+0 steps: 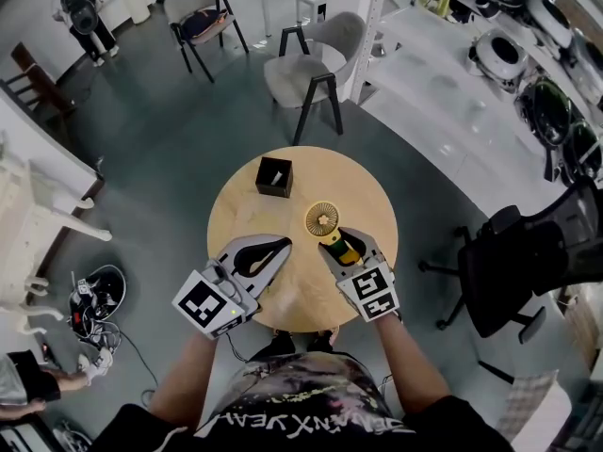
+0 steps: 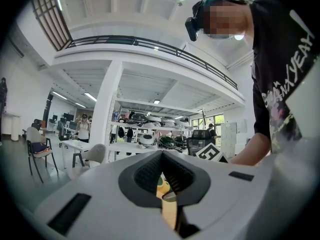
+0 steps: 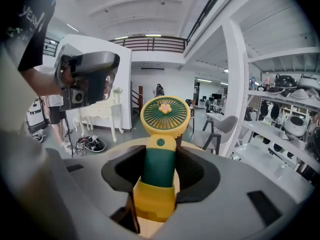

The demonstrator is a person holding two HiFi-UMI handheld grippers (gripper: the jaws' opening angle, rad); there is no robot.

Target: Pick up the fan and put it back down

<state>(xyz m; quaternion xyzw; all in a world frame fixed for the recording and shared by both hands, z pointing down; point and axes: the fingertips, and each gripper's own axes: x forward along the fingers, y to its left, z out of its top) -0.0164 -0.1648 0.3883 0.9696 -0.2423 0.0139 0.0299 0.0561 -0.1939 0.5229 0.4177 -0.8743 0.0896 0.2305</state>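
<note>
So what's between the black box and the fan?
Nothing: only bare round table shows between the black box and the fan in the head view.

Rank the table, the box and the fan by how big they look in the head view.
1. Table
2 and 3. Box and fan look about alike. The fan, held in the right gripper, may be nearer the camera, so they stay unranked.
</note>
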